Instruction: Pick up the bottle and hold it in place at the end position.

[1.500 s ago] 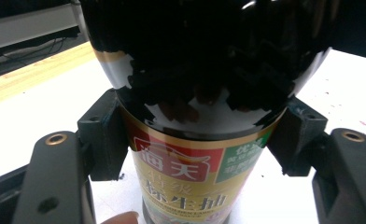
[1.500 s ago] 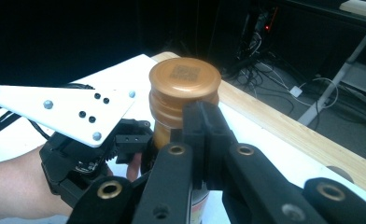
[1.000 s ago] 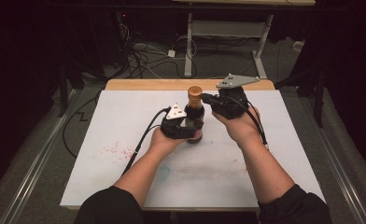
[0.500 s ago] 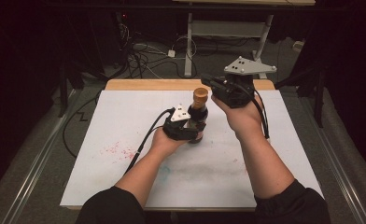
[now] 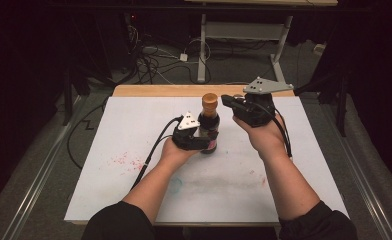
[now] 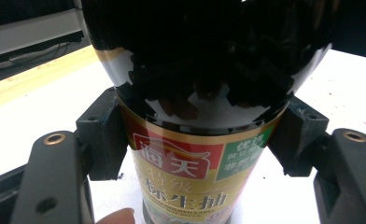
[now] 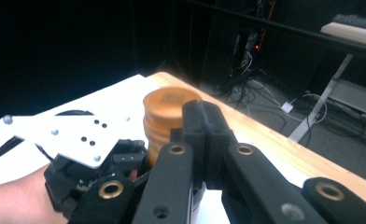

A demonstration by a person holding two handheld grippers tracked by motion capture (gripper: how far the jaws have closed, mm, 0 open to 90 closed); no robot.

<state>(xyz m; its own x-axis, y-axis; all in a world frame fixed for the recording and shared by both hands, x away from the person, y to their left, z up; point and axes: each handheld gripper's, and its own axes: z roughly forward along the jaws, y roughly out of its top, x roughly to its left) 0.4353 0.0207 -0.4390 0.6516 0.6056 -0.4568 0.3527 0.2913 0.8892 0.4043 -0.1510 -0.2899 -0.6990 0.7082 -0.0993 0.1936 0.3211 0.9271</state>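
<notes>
Item: dark sauce bottle [image 5: 208, 131], upright on the white mat [image 5: 134, 200] near the table's middle, slightly toward the far edge. Left gripper [image 5: 200, 141]: jaws clamped on the bottle's labelled lower body, one pad on each side, bottle base on the mat. Orange-brown ribbed cap [image 5: 210, 102]: on the neck. Right gripper [image 5: 228, 101]: held just right of the cap at cap height, jaws pressed together, holding nothing. Step judged in hand: uncapping. Handling note: part the right jaws, centre them squarely across the cap's ribs, close firmly, twist while the left grip keeps the bottle vertical and planted.
</notes>
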